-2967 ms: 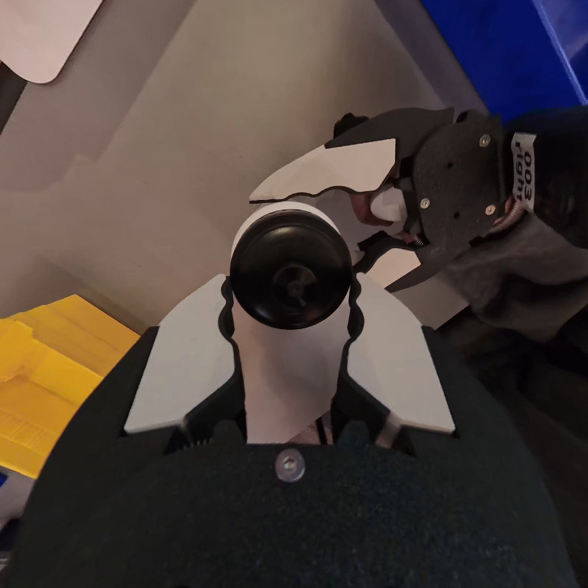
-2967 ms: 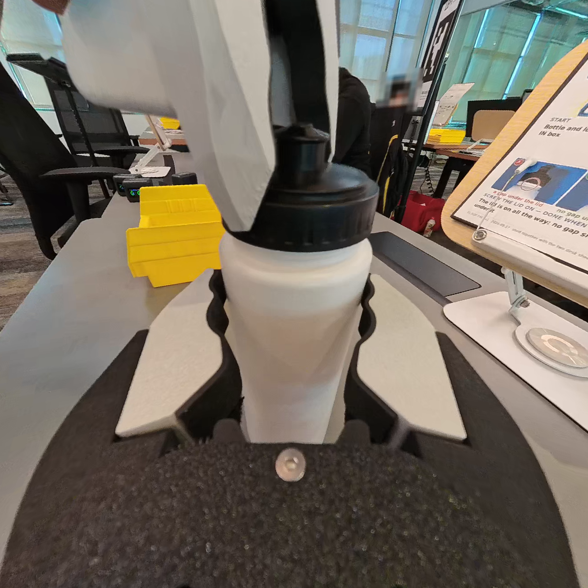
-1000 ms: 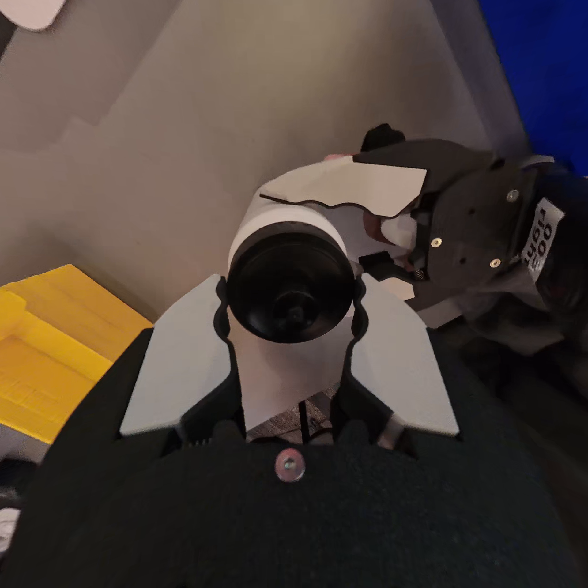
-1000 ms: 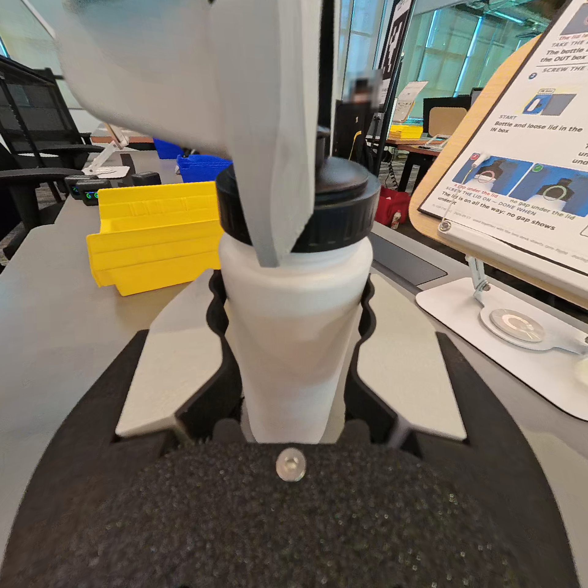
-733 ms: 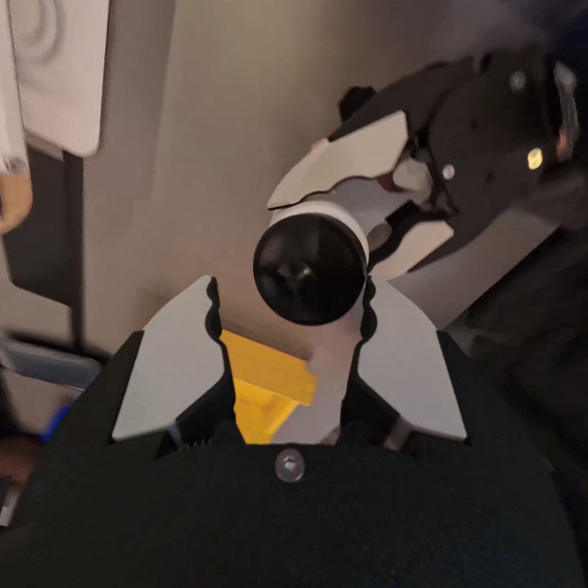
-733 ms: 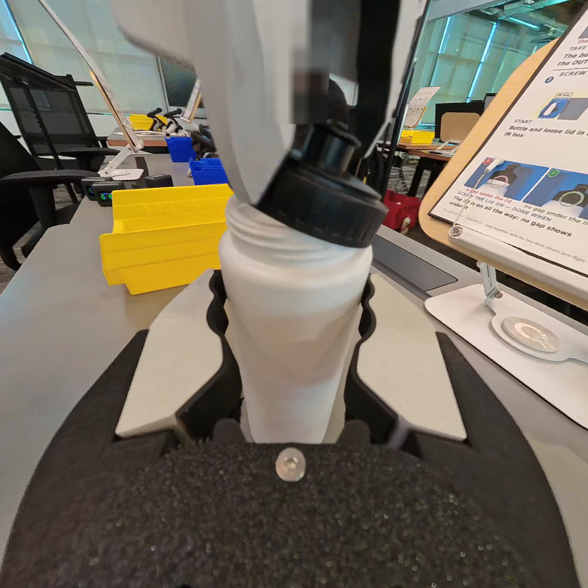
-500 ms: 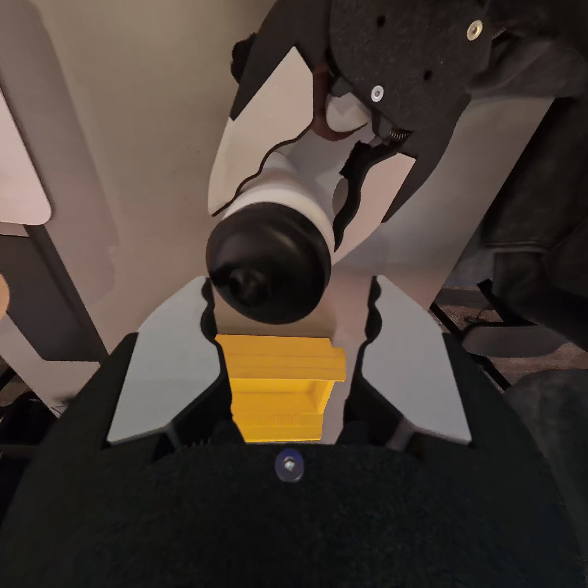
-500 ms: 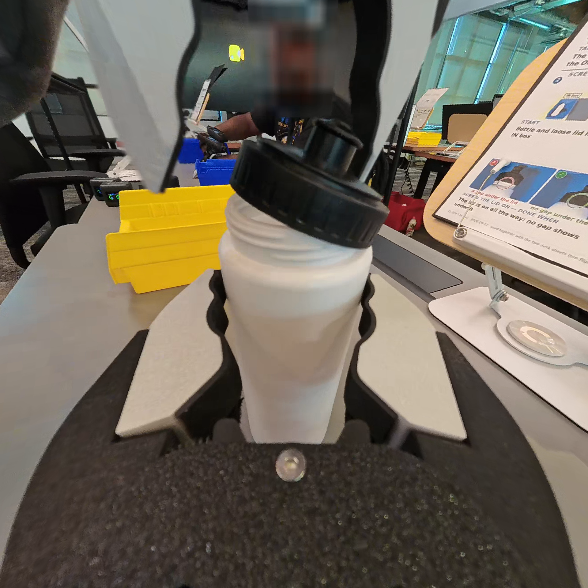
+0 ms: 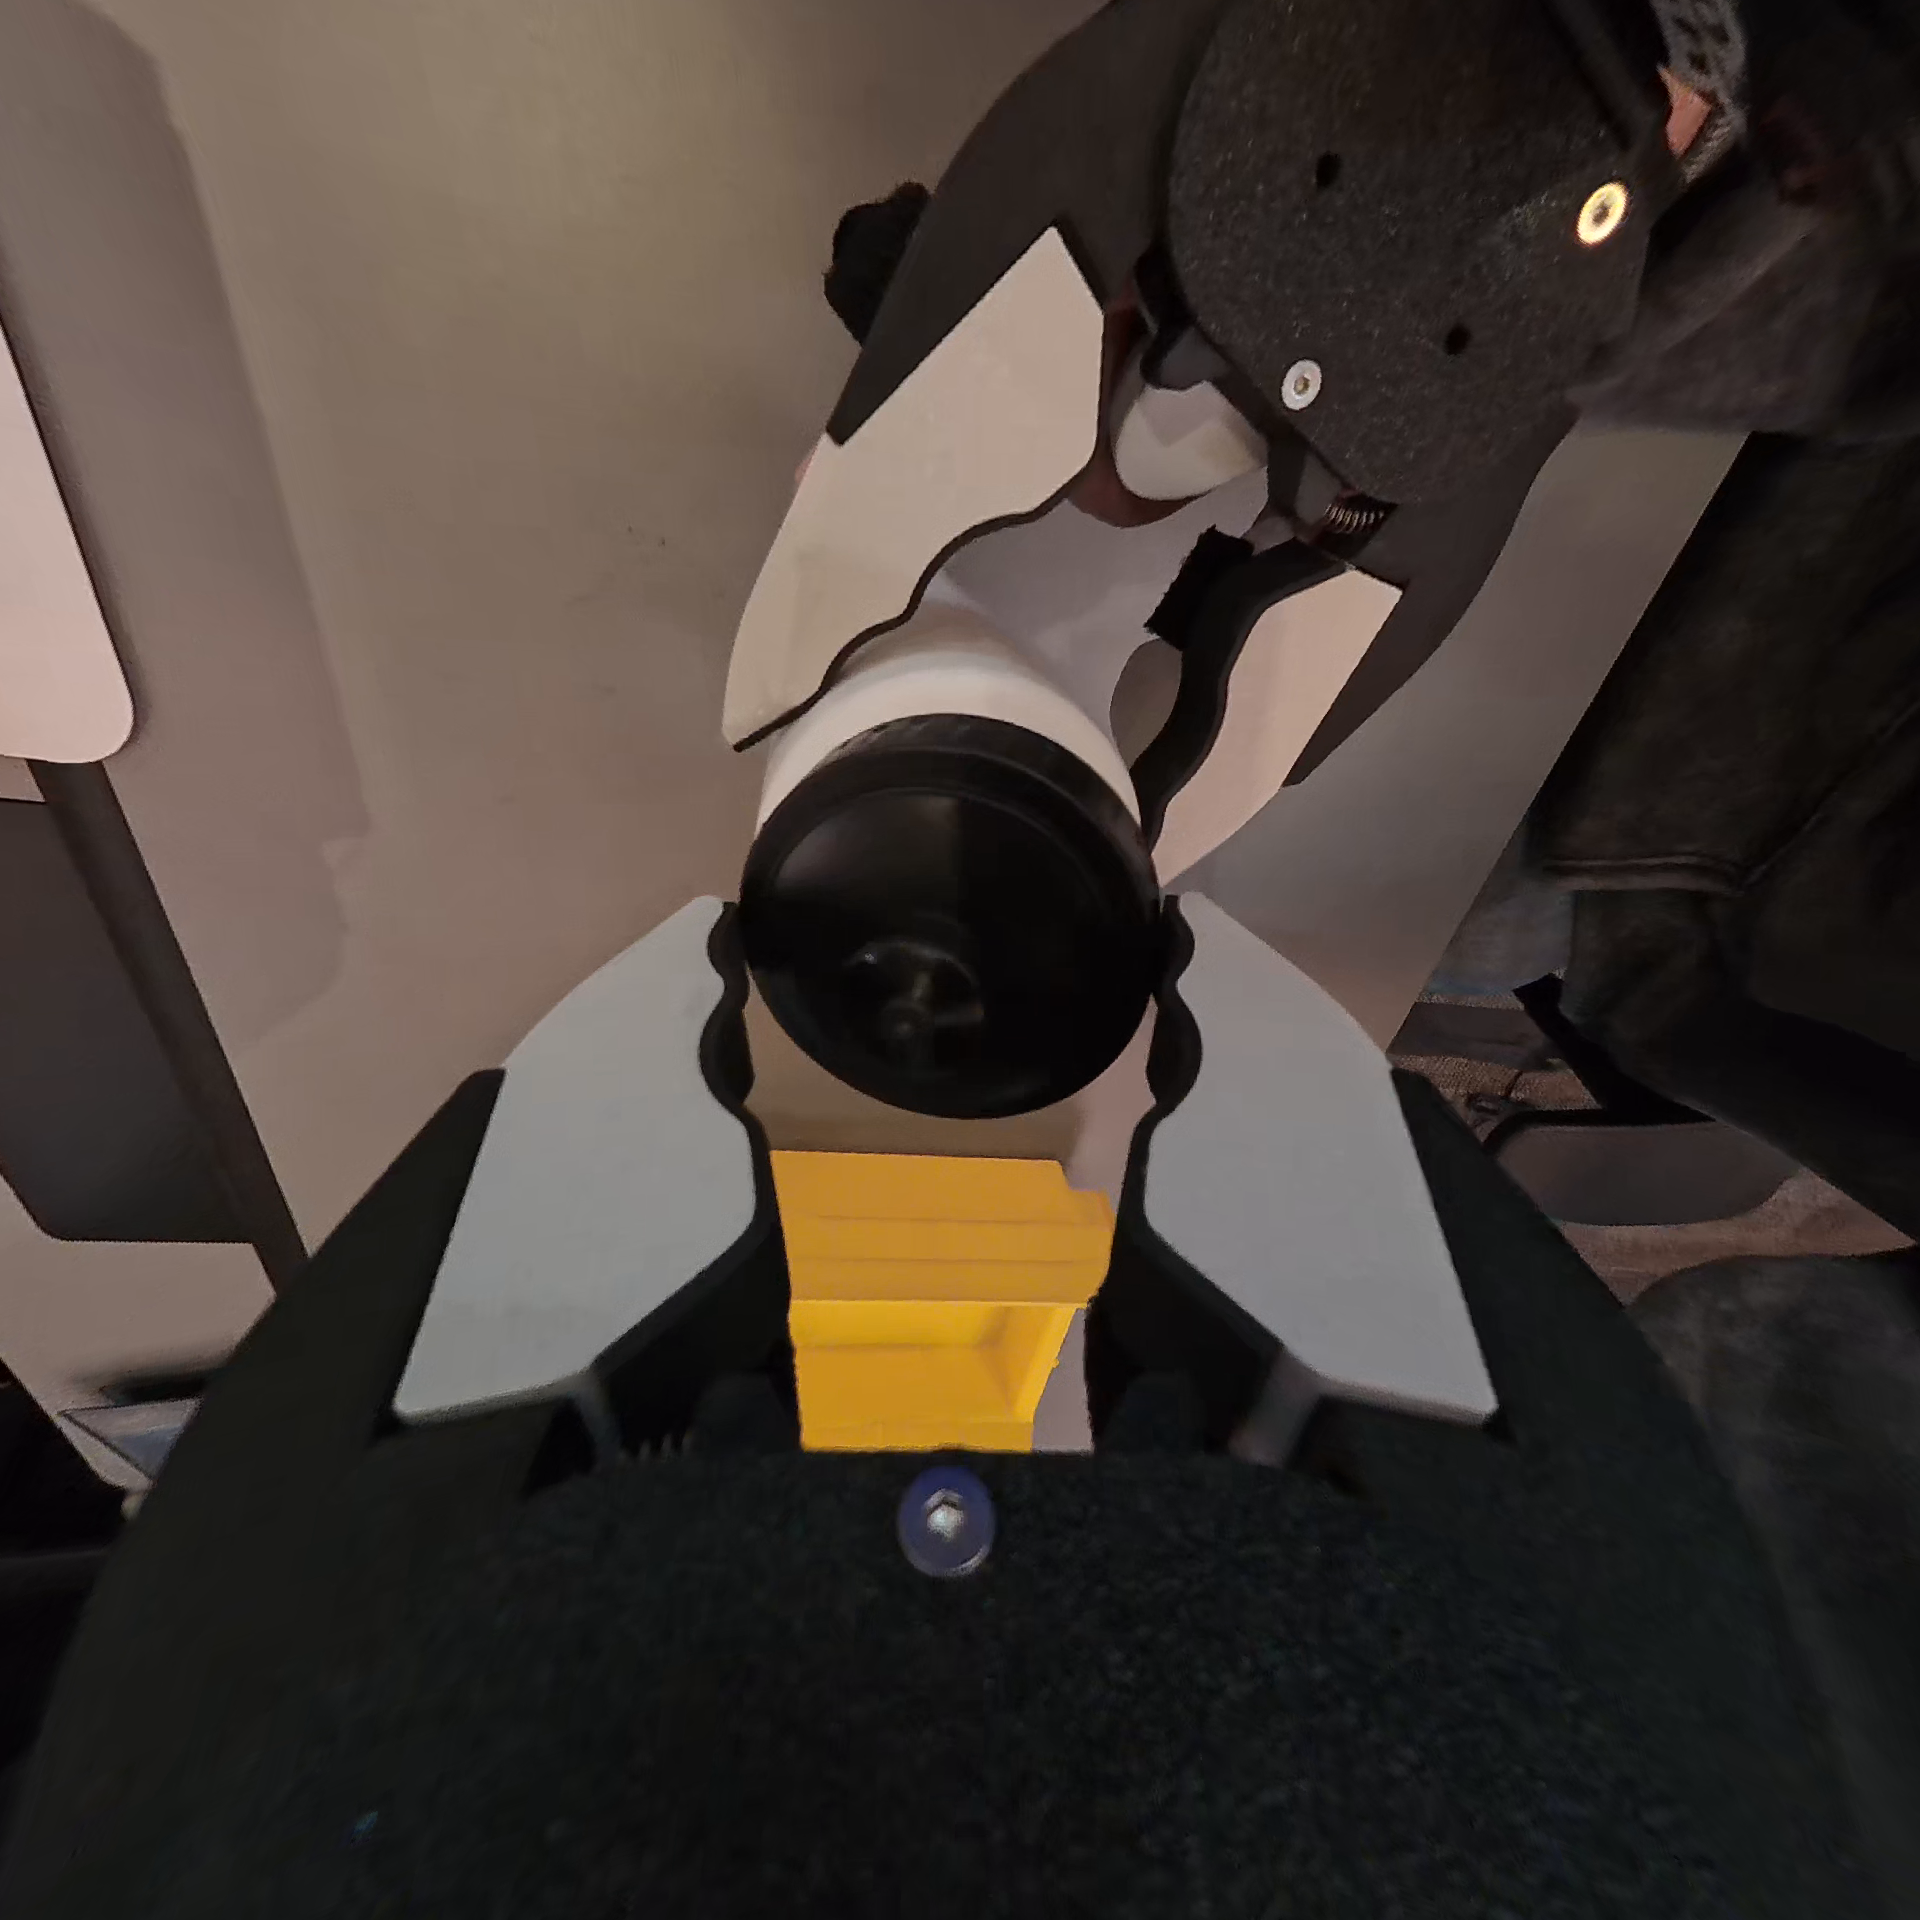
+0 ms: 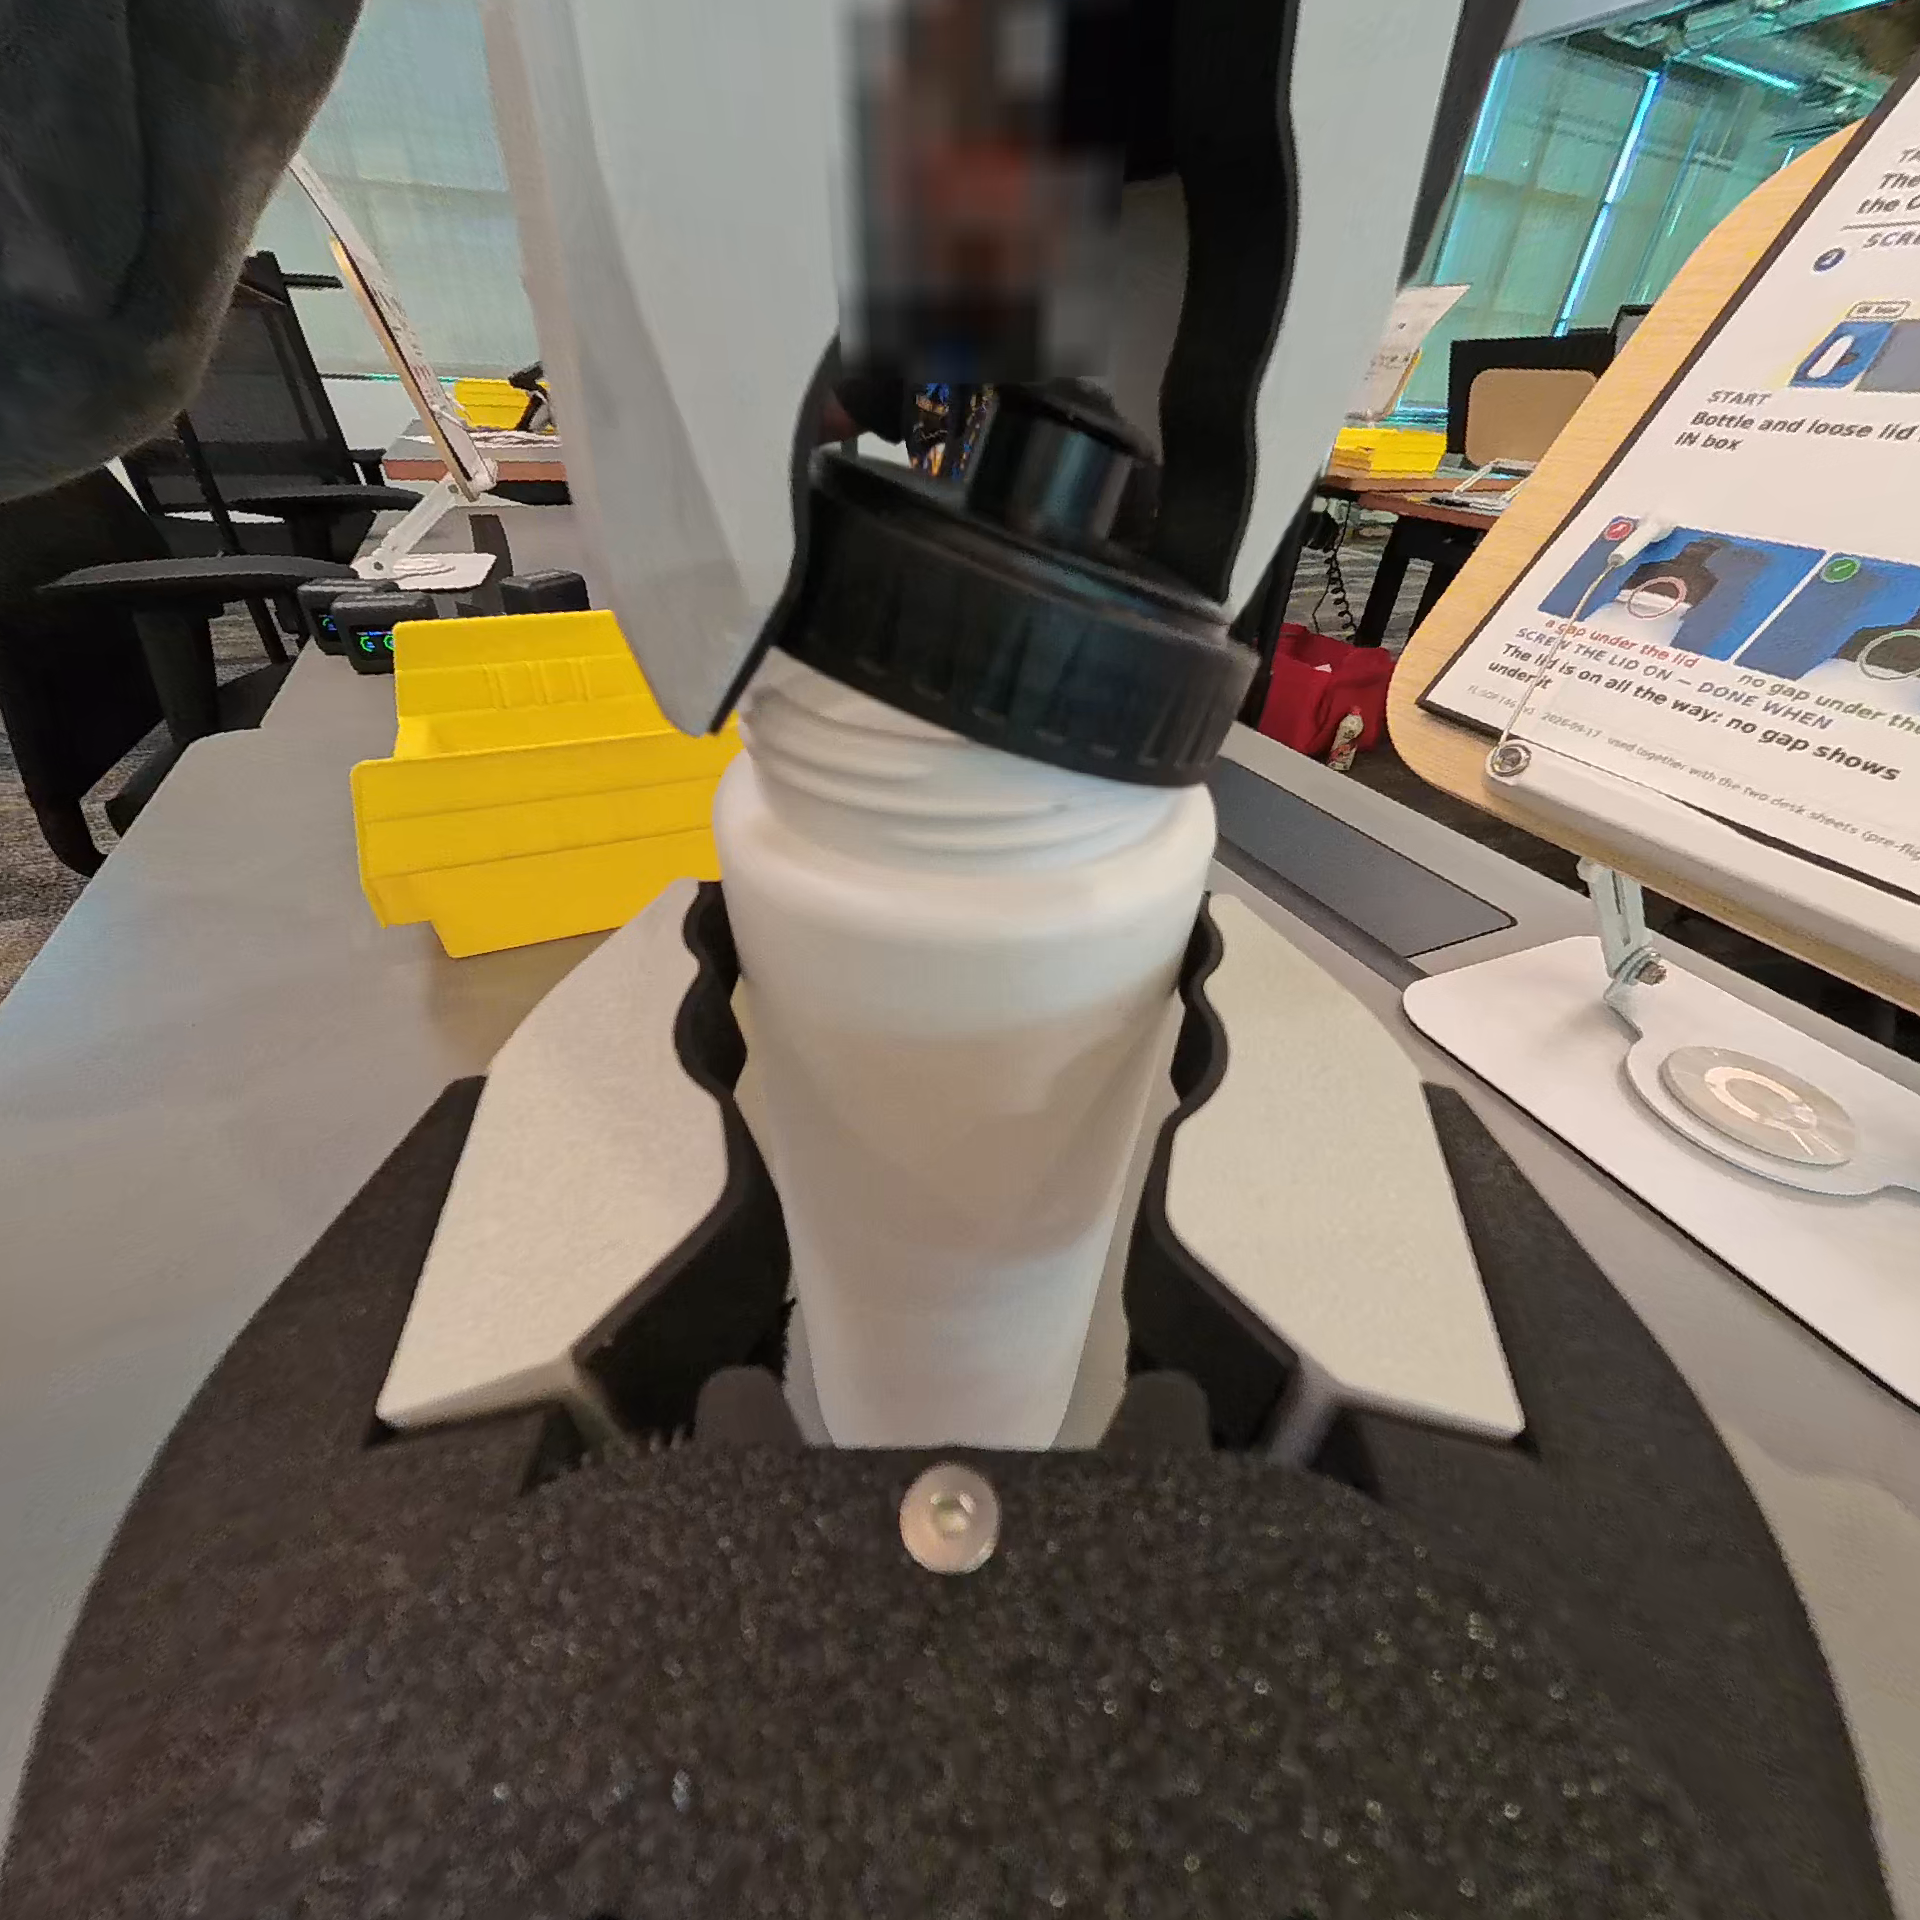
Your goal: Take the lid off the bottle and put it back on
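Lid: the black screw lid [image 10: 1023,634] sat crooked on the bottle's mouth, tipped up on the left so the white threads showed beneath it; from above it was a dark disc [image 9: 948,940] with a small spout at its centre.
Lid handling: it looked rigid and light, with a ribbed rim that should give good purchase; the rim, taken on opposite sides, seemed the place to hold, not the spout.
Bottle: the white bottle [image 10: 961,1060] stood upright, its body probably a slightly yielding plastic, smooth enough to slip if turned hard.
Left gripper: the left gripper [image 9: 948,935] had its two pale fingers on either side of the lid's rim, clenched on it.
Right gripper: the right gripper [image 10: 951,1039] was clamped round the bottle's body below the shoulder, steadying it.
Risk: seated askew, the lid would likely cross-thread unless levelled first.
Surroundings: a yellow bin [image 10: 530,769] lay on the grey table [image 10: 208,997] behind; an instruction board on a stand [image 10: 1714,582] stood to the right.
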Motion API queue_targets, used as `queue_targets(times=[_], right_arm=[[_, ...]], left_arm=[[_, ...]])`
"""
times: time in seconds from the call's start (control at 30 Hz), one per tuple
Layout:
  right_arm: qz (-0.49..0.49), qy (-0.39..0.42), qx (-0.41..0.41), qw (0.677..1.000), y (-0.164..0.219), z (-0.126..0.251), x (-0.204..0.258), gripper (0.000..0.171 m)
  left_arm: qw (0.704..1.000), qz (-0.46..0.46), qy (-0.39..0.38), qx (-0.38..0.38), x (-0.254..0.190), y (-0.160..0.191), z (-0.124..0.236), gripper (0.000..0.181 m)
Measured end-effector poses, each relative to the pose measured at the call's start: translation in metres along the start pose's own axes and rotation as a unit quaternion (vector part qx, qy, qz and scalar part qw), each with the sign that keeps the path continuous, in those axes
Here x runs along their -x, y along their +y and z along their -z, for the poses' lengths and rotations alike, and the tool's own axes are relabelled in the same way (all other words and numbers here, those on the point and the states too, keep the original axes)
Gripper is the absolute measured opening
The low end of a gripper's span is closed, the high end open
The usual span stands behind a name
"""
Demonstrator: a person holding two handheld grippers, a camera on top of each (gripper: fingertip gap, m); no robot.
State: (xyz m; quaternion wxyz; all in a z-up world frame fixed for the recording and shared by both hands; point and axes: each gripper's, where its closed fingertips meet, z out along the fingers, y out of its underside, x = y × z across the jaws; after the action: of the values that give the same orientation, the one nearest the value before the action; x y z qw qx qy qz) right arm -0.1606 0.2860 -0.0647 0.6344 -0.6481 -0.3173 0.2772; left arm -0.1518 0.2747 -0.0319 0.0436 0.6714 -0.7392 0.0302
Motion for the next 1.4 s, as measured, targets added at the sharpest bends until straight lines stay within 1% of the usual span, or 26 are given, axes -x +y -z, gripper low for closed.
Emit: queue_targets(times=[0.13, 0.37, 0.43, 0.5, 0.57, 0.63, 0.8, 0.87, 0.97, 1.03, 1.07, 1.1, 1.13, 1.17, 1.23, 1.27, 1.3, 1.37, 1.4], right_arm=[[0.0, -0.001, -0.001, 1.0, 0.0, 0.0, 0.0, 0.082], [0.001, -0.001, -0.002, 1.0, 0.0, 0.0, 0.0, 0.082], [0.001, -0.001, -0.001, 1.0, 0.0, 0.001, 0.0, 0.082], [0.002, -0.001, 0.001, 1.0, 0.0, 0.001, 0.0, 0.082], [0.002, 0.0, 0.001, 1.0, 0.0, 0.001, 0.0, 0.082], [0.003, 0.001, 0.002, 1.0, 0.0, 0.001, -0.001, 0.082], [0.001, 0.016, 0.003, 1.0, 0.001, 0.004, -0.009, 0.082], [-0.001, 0.024, 0.002, 1.0, 0.001, 0.006, -0.013, 0.082], [-0.007, 0.033, 0.001, 0.999, 0.001, 0.008, -0.017, 0.082], [0.005, 0.045, 0.02, 0.999, 0.001, 0.01, -0.02, 0.082], [0.002, 0.05, 0.022, 0.998, -0.003, 0.012, -0.023, 0.082], [-0.009, 0.058, 0.017, 0.998, -0.01, 0.016, -0.025, 0.081], [-0.022, 0.066, 0.008, 0.998, -0.021, 0.021, -0.028, 0.081], [-0.032, 0.077, 0.003, 0.997, -0.035, 0.029, -0.03, 0.081], [-0.029, 0.111, -0.006, 0.993, -0.074, 0.055, -0.033, 0.081], [-0.018, 0.136, -0.011, 0.991, -0.099, 0.074, -0.035, 0.082], [-0.002, 0.166, -0.014, 0.986, -0.125, 0.098, -0.038, 0.081], [0.023, 0.231, -0.015, 0.973, -0.172, 0.154, -0.05, 0.082], [0.01, 0.264, 0.002, 0.964, -0.185, 0.183, -0.061, 0.082]], left_arm=[[1.0, -0.001, -0.017, -0.021, 0.0, 0.0, 0.017, 0.075], [0.991, -0.029, -0.065, -0.112, -0.025, -0.012, 0.086, 0.075], [0.986, -0.032, -0.081, -0.141, -0.034, -0.008, 0.1, 0.075], [0.981, -0.012, -0.105, -0.16, -0.035, 0.001, 0.104, 0.075], [0.977, 0.027, -0.134, -0.166, -0.033, 0.016, 0.097, 0.075], [0.969, 0.071, -0.165, -0.169, -0.027, 0.032, 0.08, 0.075], [0.944, 0.179, -0.17, -0.22, -0.017, 0.064, 0.015, 0.075], [0.924, 0.22, -0.141, -0.278, -0.017, 0.066, -0.01, 0.075], [0.884, 0.278, -0.067, -0.37, -0.031, 0.064, -0.049, 0.075], [0.857, 0.313, -0.054, -0.406, -0.035, 0.064, -0.076, 0.075], [0.858, 0.319, -0.039, -0.4, -0.041, 0.064, -0.09, 0.075], [0.865, 0.322, -0.037, -0.383, -0.046, 0.067, -0.103, 0.075], [0.859, 0.331, -0.056, -0.387, -0.046, 0.071, -0.108, 0.075], [0.845, 0.337, -0.061, -0.411, -0.048, 0.071, -0.108, 0.075], [0.813, 0.343, -0.03, -0.47, -0.057, 0.065, -0.105, 0.075], [0.807, 0.348, -0.007, -0.478, -0.061, 0.064, -0.107, 0.075], [0.808, 0.351, 0.013, -0.473, -0.064, 0.064, -0.11, 0.075], [0.798, 0.353, 0.022, -0.488, -0.063, 0.064, -0.105, 0.075], [0.792, 0.349, 0.026, -0.5, -0.064, 0.062, -0.1, 0.075]])
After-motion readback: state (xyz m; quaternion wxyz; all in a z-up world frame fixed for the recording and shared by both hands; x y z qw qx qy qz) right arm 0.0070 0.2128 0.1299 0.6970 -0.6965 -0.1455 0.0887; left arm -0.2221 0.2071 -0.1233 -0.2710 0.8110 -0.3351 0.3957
